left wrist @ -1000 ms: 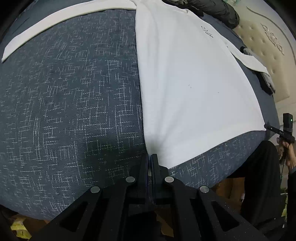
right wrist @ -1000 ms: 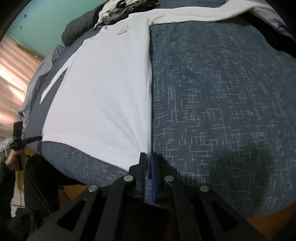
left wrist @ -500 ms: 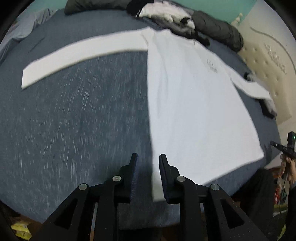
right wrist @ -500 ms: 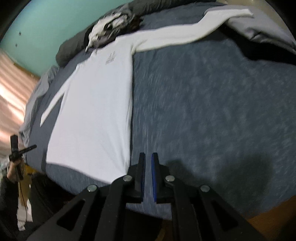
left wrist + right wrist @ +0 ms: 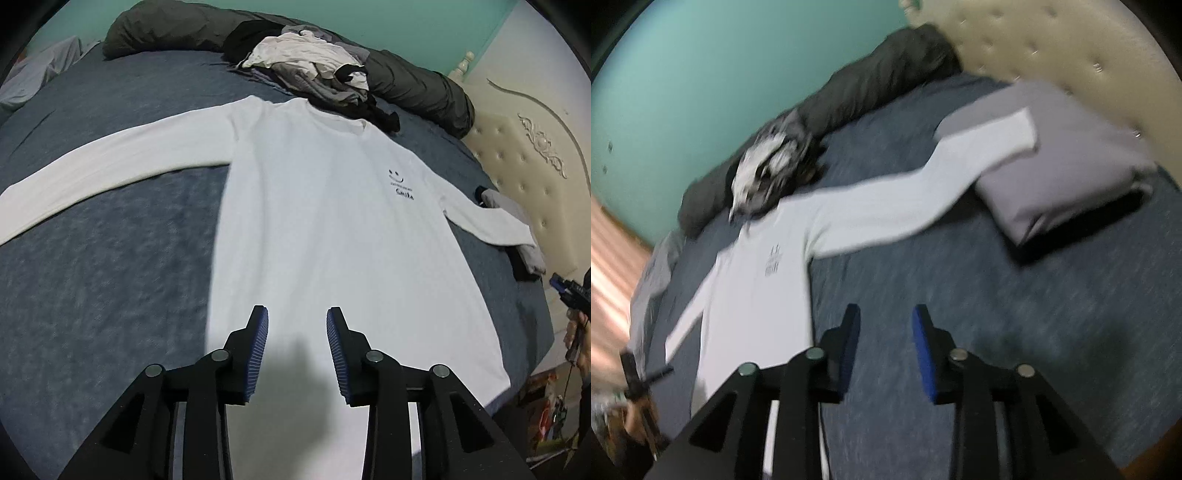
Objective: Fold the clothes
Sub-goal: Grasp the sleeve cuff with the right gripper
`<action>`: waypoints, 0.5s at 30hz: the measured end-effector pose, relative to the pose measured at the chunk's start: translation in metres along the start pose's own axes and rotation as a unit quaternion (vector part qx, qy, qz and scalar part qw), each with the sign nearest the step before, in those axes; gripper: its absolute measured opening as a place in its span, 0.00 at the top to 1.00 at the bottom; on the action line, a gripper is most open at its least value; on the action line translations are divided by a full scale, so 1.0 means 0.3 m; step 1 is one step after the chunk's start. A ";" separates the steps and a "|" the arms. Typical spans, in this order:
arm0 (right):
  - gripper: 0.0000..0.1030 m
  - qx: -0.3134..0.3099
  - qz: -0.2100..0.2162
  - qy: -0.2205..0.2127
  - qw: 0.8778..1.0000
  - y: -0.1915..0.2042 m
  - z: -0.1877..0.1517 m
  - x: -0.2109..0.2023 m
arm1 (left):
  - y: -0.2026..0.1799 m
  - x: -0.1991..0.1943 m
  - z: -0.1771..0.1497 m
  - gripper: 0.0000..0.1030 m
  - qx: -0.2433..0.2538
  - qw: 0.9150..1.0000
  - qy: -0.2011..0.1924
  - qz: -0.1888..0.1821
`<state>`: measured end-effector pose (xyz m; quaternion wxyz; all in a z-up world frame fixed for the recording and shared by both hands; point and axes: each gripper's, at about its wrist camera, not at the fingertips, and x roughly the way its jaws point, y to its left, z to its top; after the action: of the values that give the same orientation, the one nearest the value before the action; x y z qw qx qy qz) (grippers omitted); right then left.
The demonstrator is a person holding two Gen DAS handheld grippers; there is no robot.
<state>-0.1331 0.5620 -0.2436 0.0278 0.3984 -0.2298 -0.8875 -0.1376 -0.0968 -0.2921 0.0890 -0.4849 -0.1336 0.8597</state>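
on the dark blue bed cover (image 5: 110, 288) a white long-sleeved shirt (image 5: 332, 229) is laid out flat, front up, with both sleeves spread sideways and the hem toward the near edge of the bed. a small black smile print (image 5: 400, 183) is seen on the chest. in the left wrist view one sleeve (image 5: 110, 173) is stretched far to the left across the cover, and the other sleeve (image 5: 487, 221) is run out to the right, its cuff resting by a small grey and black folded item (image 5: 528, 254). the left gripper (image 5: 297, 314) is held above the lower part of the shirt body, its jaws parted and opening, with nothing between the blue pads; its shadow is cast on the white cloth below.

in the right wrist view, which is blurred, the right gripper (image 5: 886, 312) is held over bare cover just beside the shirt's side edge, its jaws likewise parted and opening, with nothing gripped. the far sleeve end is draped onto a grey pillow (image 5: 1071, 177) near the cream tufted headboard (image 5: 1052, 48). beyond the collar a heap of crumpled clothes (image 5: 314, 70) is piled against a dark rolled duvet (image 5: 417, 92) along the teal wall (image 5: 701, 74).
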 end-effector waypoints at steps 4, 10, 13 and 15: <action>0.53 0.038 -0.022 -0.032 0.999 -0.072 0.122 0.004 | -0.036 0.068 0.024 0.60 0.004 1.000 -0.008 0.007; 0.49 0.104 -0.039 -0.068 0.991 -0.208 0.262 0.049 | -0.055 0.152 0.039 0.57 0.000 1.000 -0.018 0.009; 0.49 0.120 -0.054 -0.079 0.988 -0.257 0.315 0.077 | -0.052 0.183 0.044 0.57 -0.003 1.000 -0.026 0.016; 0.48 0.123 -0.064 -0.081 0.987 -0.282 0.348 0.096 | -0.042 0.206 0.045 0.56 -0.012 0.999 -0.032 0.018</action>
<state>-0.2164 0.6711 -0.2397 -0.0970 0.3394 -0.3129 -0.8818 -0.1808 -0.0695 -0.3315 0.0635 -0.4602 -0.1384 0.8747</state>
